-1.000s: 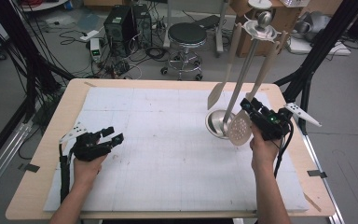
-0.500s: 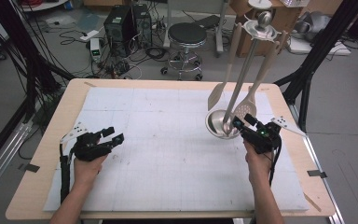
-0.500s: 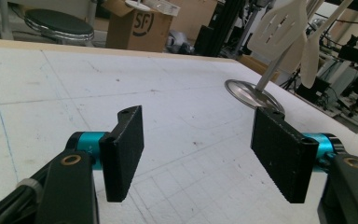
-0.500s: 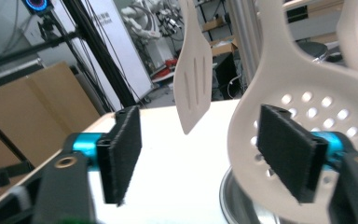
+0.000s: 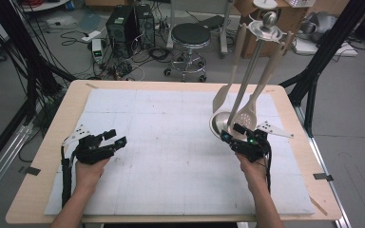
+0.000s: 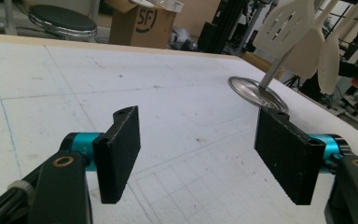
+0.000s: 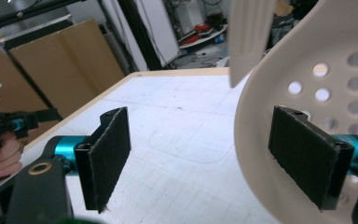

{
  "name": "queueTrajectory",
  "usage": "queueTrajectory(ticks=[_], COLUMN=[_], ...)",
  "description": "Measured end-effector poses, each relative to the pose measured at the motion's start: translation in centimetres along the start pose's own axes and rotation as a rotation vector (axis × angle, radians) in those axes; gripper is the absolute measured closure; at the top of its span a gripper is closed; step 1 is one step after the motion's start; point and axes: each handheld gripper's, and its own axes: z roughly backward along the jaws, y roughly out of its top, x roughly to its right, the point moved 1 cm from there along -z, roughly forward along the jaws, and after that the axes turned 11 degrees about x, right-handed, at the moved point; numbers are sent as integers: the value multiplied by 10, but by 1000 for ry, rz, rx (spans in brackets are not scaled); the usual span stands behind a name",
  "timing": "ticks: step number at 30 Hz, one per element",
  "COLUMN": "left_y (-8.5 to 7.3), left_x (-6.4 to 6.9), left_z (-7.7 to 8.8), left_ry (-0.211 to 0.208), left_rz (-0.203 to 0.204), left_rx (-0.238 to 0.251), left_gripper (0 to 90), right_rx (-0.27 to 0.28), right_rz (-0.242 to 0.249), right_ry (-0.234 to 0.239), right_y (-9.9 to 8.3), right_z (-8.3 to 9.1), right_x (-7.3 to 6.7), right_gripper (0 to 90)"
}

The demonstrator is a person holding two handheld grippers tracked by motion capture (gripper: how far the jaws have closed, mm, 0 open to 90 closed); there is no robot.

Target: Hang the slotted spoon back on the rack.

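- Near the table's right side, the right gripper has just been opening its jaws wide, holding nothing.
- Its jaws sit by the hanging cream plastic spoon with holes.
- Far left, the left gripper rests wide open, holding nothing.

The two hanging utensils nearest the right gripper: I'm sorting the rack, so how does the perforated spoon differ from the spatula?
The perforated spoon has a rounded head with round holes; the spatula has a flat, straight-edged head. The spoon hangs nearer the right gripper, the spatula farther off. Both are cream-coloured and hang from the same metal stand.
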Motion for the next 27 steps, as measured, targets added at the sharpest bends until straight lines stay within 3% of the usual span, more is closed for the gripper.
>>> queueTrajectory(ticks=[12, 20, 27], left_y=[-2, -5, -2], left_x=[1, 4, 6], left_z=[12, 11, 14], left_ry=[36, 29, 13], left_rz=[-16, -34, -40], left_rx=[-11, -27, 15], left_gripper=[301, 290, 288], right_rx=[-17, -24, -59], right_rz=[39, 39, 59], right_ry=[74, 80, 52], right_y=[-8, -11, -17], right_z=[-16, -24, -27], right_x=[-17, -22, -20], right_gripper=[196, 193, 189])
